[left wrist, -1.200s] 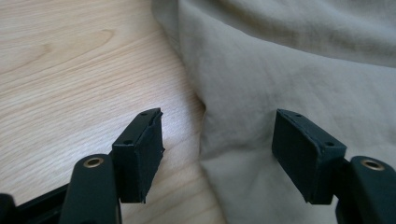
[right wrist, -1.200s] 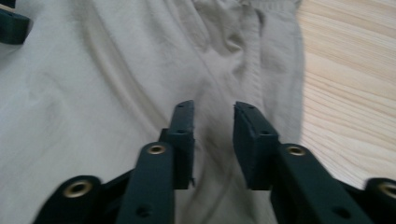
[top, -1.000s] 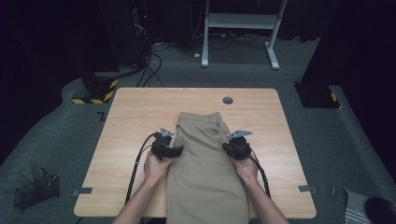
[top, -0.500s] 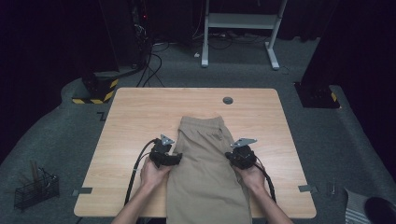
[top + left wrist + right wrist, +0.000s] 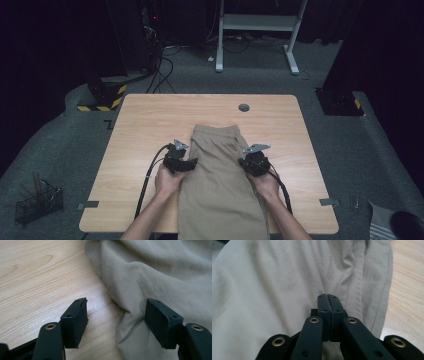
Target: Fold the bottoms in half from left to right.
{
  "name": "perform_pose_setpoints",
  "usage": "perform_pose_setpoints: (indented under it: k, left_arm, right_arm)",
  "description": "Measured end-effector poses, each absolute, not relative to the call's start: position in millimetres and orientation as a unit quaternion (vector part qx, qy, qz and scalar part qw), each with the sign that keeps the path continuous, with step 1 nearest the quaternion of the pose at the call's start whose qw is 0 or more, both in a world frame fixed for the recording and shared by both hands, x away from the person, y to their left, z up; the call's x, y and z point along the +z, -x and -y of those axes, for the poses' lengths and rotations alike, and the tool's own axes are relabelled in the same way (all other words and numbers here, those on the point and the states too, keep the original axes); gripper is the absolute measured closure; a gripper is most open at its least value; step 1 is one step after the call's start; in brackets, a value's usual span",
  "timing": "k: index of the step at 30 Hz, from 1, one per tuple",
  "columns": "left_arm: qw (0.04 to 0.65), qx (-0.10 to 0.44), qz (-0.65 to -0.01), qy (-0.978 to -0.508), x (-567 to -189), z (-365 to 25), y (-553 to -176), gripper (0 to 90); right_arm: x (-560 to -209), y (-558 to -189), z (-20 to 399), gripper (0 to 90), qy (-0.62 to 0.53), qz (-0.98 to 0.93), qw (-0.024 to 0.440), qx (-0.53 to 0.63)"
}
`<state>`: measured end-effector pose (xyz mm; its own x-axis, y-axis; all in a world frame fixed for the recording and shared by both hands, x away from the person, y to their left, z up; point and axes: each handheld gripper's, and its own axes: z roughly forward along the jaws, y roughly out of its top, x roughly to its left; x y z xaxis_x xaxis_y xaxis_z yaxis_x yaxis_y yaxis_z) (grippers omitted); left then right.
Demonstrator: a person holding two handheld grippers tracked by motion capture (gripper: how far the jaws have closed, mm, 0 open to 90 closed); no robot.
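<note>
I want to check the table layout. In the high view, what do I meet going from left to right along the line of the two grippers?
Bare table → left gripper → beige trousers → right gripper → bare table.

Wire basket on grey floor

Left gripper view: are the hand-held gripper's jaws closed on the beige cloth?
No: the left hand-held gripper has its jaws apart, with the edge of the beige cloth and bare table between them.
</note>
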<state>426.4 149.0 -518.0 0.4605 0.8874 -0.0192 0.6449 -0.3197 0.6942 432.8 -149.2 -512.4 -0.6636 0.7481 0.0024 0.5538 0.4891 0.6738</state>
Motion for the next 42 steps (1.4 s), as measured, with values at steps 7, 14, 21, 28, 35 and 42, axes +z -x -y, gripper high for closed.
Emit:
perform_pose_setpoints:
  k: [7,14,21,28,35,42]
  left_arm:
    - [0.328,0.165,-0.488,-0.792,-515.4,-154.8,-420.9,32.2]
    - [0.354,0.138,-0.506,-0.774,-509.4,-151.8,-441.1,28.3]
    - [0.357,0.126,-0.512,-0.771,-510.7,-145.6,-455.0,26.2]
    - [0.348,0.122,-0.511,-0.776,-513.4,-142.1,-462.4,24.8]
    - [0.337,0.145,-0.489,-0.792,-514.5,-135.5,-459.1,30.8]
    - [0.335,0.154,-0.465,-0.805,-513.7,-129.7,-454.4,49.4]
  right_arm:
    - [-509.9,-415.3,149.5,75.5,-0.364,-0.861,0.138,0.327]
    - [-503.1,-432.7,160.1,36.6,-0.415,-0.813,0.184,0.366]
    - [-514.8,-456.2,160.5,18.9,-0.438,-0.806,0.169,0.359]
    - [-520.2,-464.4,151.2,20.0,-0.44,-0.816,0.16,0.339]
    - [-518.2,-463.1,147.8,40.1,-0.429,-0.823,0.17,0.333]
    - [-515.7,-460.5,145.7,68.5,-0.403,-0.836,0.157,0.339]
